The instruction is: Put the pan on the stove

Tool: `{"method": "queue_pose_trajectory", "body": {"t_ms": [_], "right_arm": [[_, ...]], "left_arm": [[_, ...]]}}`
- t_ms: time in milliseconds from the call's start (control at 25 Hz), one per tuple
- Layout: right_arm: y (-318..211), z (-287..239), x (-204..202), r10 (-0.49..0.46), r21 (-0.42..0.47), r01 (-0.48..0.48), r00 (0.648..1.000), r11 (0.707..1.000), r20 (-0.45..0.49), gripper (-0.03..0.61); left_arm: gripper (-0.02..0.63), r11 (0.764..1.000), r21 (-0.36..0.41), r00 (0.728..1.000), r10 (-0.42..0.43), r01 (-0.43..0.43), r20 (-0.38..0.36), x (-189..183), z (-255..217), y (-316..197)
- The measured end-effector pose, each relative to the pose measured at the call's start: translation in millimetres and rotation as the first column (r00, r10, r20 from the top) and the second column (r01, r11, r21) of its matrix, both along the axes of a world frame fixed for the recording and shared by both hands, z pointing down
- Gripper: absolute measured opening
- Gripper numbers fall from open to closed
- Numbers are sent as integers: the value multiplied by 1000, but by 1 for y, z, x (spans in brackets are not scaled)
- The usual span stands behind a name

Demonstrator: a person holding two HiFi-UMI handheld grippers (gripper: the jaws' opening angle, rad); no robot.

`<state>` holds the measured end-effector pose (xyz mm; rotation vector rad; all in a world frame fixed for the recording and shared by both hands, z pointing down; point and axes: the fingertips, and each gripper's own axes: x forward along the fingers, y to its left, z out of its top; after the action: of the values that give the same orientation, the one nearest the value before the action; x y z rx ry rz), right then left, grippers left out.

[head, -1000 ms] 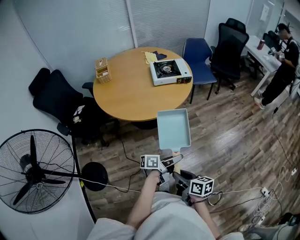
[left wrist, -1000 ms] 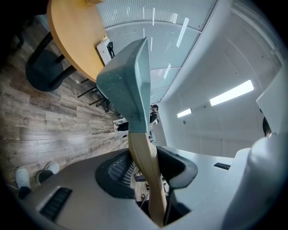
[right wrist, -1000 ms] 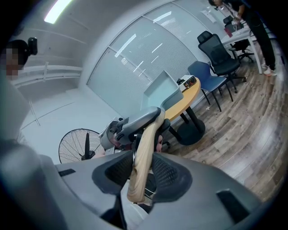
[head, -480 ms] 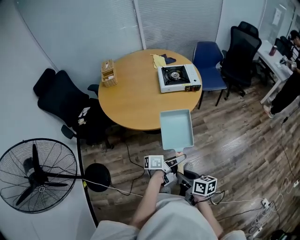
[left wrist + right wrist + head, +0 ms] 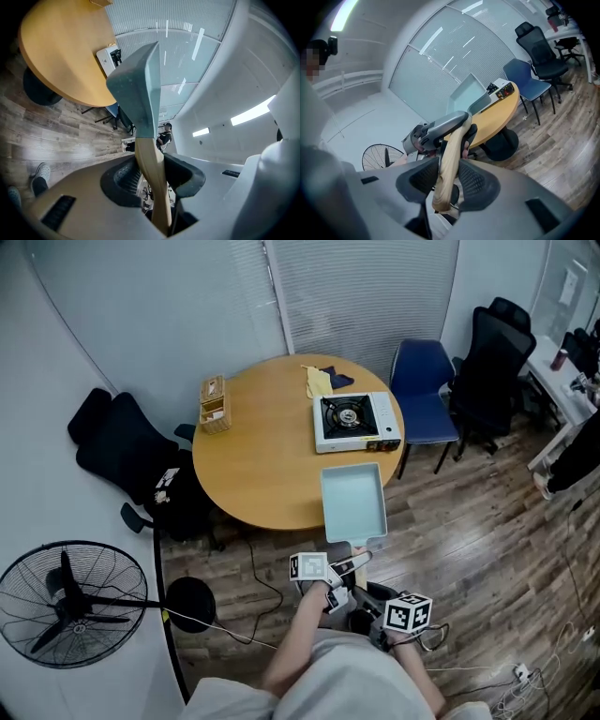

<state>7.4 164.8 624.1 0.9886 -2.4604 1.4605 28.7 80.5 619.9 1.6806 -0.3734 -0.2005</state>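
Jaws of left gripper (image 5: 152,180) and right gripper (image 5: 449,183) both clamped on wooden handle (image 5: 149,154). Square teal pan (image 5: 352,502) aloft, just short of portable stove (image 5: 354,421). Judged rigid, front-heavy; handle hold suits.

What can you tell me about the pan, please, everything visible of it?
The pan is rectangular, pale teal, low-walled and empty, with a light wooden handle. It is held in the air, open side up, its far end over the near edge of the round table, short of the stove. The left tongs and right tongs are both shut on the handle; nothing else touches it.
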Motion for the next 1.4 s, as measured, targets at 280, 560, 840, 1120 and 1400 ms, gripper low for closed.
{"method": "queue_pose_trajectory", "body": {"t_ms": [280, 560, 840, 1120, 1400], "right_arm": [[-53, -4, 34, -37, 12, 37, 999, 999, 17, 140], [-90, -1, 62, -81, 4, 81, 996, 997, 49, 140], [-104, 6, 76, -128, -16, 129, 988, 991, 88, 140], [-118, 9, 77, -150, -24, 153, 984, 988, 94, 140], [-146, 8, 72, -146, -12, 147, 985, 989, 95, 140]], "left_arm": [[156, 999, 13, 999, -31, 31, 26, 30, -3, -54], [156, 997, 27, 995, -67, 65, 71, 56, -1, -92], [156, 993, 16, 987, -114, 113, 117, 65, 8, -107], [155, 990, 14, 979, -138, 138, 148, 65, 12, -120], [155, 991, 25, 982, -132, 130, 135, 61, 10, -148]]}}
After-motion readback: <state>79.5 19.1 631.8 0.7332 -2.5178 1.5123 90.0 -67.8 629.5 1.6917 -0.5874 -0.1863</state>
